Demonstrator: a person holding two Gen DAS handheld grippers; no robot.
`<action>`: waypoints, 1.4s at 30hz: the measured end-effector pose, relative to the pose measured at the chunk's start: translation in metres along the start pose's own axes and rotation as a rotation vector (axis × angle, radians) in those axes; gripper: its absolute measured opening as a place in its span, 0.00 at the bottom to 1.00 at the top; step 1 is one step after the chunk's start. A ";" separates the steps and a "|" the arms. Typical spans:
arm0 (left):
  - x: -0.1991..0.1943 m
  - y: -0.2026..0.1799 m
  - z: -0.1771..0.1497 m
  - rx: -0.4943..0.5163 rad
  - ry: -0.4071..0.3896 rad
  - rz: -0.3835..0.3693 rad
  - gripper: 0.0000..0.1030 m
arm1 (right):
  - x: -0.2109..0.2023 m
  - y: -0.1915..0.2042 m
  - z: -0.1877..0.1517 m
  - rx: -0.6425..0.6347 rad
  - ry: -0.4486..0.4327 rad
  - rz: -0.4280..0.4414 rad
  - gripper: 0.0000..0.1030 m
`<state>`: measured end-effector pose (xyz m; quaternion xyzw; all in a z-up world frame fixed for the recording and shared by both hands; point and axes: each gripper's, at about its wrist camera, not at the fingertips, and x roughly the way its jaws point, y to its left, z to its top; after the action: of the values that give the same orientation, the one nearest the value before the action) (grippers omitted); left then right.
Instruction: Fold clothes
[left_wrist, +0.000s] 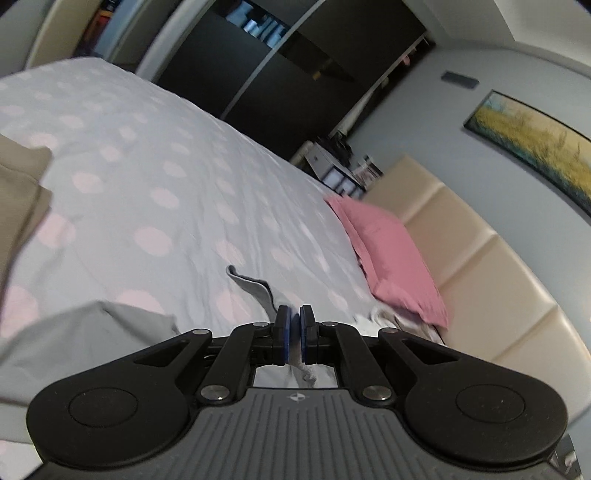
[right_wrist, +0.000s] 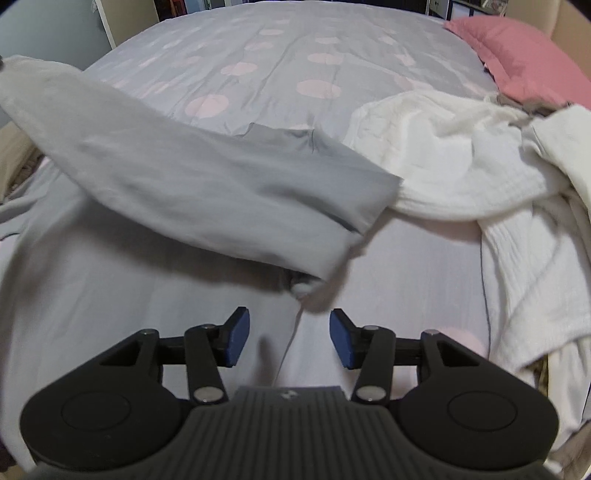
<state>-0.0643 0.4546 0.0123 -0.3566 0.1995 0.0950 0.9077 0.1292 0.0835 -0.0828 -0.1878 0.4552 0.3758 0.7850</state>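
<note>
Bed (left_wrist: 155, 147): wide, covered by a pale grey sheet printed with faint pink dots, lightly creased.
Pillow (left_wrist: 395, 258): pink, lying at the head end of the bed, against the headboard.
Headboard (left_wrist: 480, 258): cream, padded in broad panels.
Wall (left_wrist: 424, 110): pale blue-grey, behind the headboard.
Painting (left_wrist: 535, 147): framed, yellow field against teal, hung above the headboard.
Wardrobe (left_wrist: 295, 74): dark sliding doors beyond the far side of the bed, one gap showing blurred shelves.
Bedside unit (left_wrist: 332, 166): white, low, with dark compartments, beside the headboard.
Light: dim and even, indoor.
</note>
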 end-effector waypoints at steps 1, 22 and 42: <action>-0.002 0.003 0.003 -0.002 -0.010 0.009 0.03 | 0.002 0.000 0.001 0.002 -0.005 -0.007 0.49; 0.000 0.082 -0.027 0.095 0.163 0.282 0.12 | 0.027 0.024 0.010 -0.081 0.022 -0.036 0.48; 0.055 0.123 -0.062 0.147 0.322 0.393 0.03 | 0.042 0.020 0.011 -0.100 0.039 -0.030 0.33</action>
<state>-0.0718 0.5032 -0.1273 -0.2548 0.4129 0.1967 0.8520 0.1335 0.1210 -0.1118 -0.2409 0.4482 0.3826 0.7712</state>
